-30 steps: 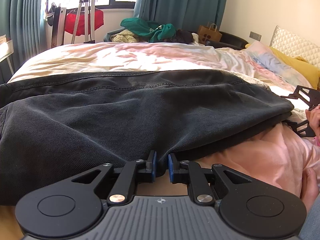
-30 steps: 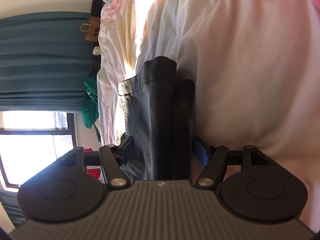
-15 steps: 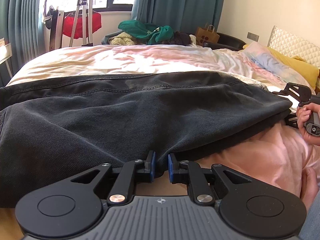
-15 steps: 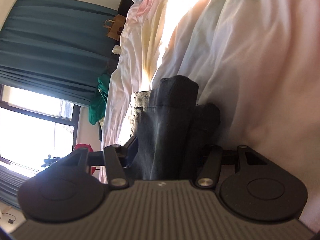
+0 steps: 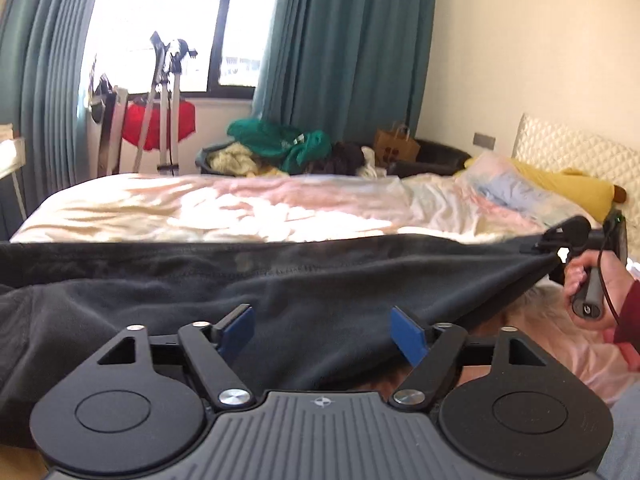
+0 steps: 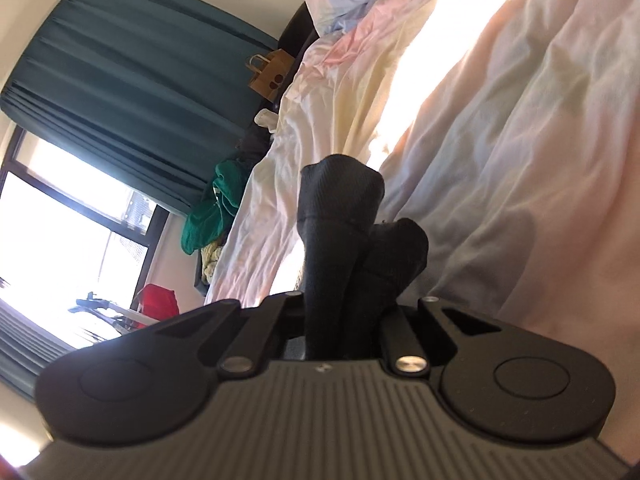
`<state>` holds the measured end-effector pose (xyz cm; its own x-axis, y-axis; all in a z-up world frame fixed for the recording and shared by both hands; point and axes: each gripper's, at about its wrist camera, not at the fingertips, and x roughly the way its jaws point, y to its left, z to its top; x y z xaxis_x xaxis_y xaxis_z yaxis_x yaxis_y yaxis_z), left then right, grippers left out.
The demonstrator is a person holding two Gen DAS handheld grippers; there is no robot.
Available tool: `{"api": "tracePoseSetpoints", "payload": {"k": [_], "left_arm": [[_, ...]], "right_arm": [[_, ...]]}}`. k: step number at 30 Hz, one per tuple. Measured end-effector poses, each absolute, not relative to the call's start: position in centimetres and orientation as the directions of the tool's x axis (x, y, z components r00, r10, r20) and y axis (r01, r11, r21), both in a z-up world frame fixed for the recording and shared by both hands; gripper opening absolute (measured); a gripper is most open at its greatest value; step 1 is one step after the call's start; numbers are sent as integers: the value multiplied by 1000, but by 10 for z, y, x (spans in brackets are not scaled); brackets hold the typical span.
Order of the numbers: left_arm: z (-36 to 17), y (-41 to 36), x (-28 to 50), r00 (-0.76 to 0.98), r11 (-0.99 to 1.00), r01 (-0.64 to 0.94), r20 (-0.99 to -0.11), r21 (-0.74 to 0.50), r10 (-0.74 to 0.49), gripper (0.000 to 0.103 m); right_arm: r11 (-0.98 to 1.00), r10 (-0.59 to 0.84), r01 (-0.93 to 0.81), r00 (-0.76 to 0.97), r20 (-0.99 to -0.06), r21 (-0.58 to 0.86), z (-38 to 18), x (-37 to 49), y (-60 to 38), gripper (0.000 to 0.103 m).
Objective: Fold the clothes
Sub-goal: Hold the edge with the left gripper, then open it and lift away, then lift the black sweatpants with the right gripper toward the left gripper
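Dark trousers point(image 5: 280, 280) left end cut off; right hand-held gripper point(image 6: 348, 312) clamps bunched hem, left hand-held gripper point(image 5: 323, 326) spread wide, empty.

a bed point(image 5: 224, 216) with a rumpled pale pink and cream cover fills the middle of the room, with a yellow pillow point(image 5: 560, 188) and a quilted white headboard point(image 5: 576, 152) at its right end. behind it, teal curtains point(image 5: 344, 48) hang on both sides of a bright window point(image 5: 160, 20), and a heap of green clothes point(image 5: 280, 146) lies near a brown paper bag point(image 5: 396, 146). a red cloth point(image 5: 160, 120) hangs on a metal stand by the window.
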<state>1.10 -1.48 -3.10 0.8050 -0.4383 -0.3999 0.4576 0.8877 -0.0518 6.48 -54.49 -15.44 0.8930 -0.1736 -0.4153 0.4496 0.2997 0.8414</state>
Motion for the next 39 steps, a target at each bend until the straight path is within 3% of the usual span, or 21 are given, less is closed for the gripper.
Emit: {"api": "tracePoseSetpoints", "payload": {"k": [6, 10, 14, 24, 34, 39], "left_arm": [[-47, 0, 66, 830, 981, 191, -528, -33, -179, 80], [-67, 16, 90, 768, 993, 116, -635, 13, -81, 77], [-81, 9, 89, 743, 982, 168, -665, 82, -71, 80], [-81, 15, 94, 722, 984, 172, -685, 43, -96, 81], [-52, 30, 92, 748, 988, 142, -649, -52, -142, 81], [-20, 59, 84, 802, 984, 94, -574, -153, -166, 81]], "right_arm": [[268, -173, 462, 886, -430, 845, -168, 59, -551, 8], [282, -180, 475, 880, -440, 834, -169, 58, -551, 8], [311, -194, 461, 887, -420, 831, -162, 60, -546, 8], [637, -247, 402, 915, -320, 658, -83, 78, -501, 9], [920, -154, 214, 968, -199, 328, 1, 101, -380, 9], [990, -48, 69, 985, -164, 125, 16, 108, -286, 9]]}}
